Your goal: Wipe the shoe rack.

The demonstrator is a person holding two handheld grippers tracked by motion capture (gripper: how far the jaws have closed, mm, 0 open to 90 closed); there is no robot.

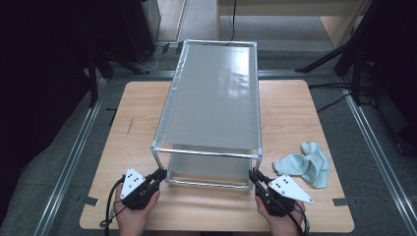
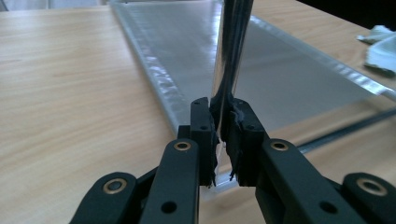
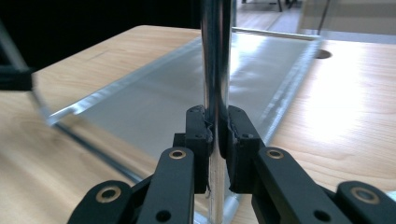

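A two-level metal rack (image 1: 214, 93) with grey shelves stands lengthwise in the middle of the wooden table (image 1: 133, 128). My left gripper (image 1: 161, 173) is at its near left corner. In the left gripper view that gripper (image 2: 223, 135) is shut on the shiny upright post (image 2: 232, 51), low down, just above the lower shelf (image 2: 196, 60). My right gripper (image 1: 253, 174) is at the near right corner. In the right gripper view it (image 3: 216, 128) is clamped on the other front post (image 3: 215, 51), with the lower shelf (image 3: 177, 102) stretching away behind.
A crumpled pale green cloth (image 1: 305, 164) lies on the table to the right of the rack, close to my right hand; it also shows as a pale cloth (image 2: 380, 46) far off in the left gripper view. Metal rails run along both sides of the table on the floor.
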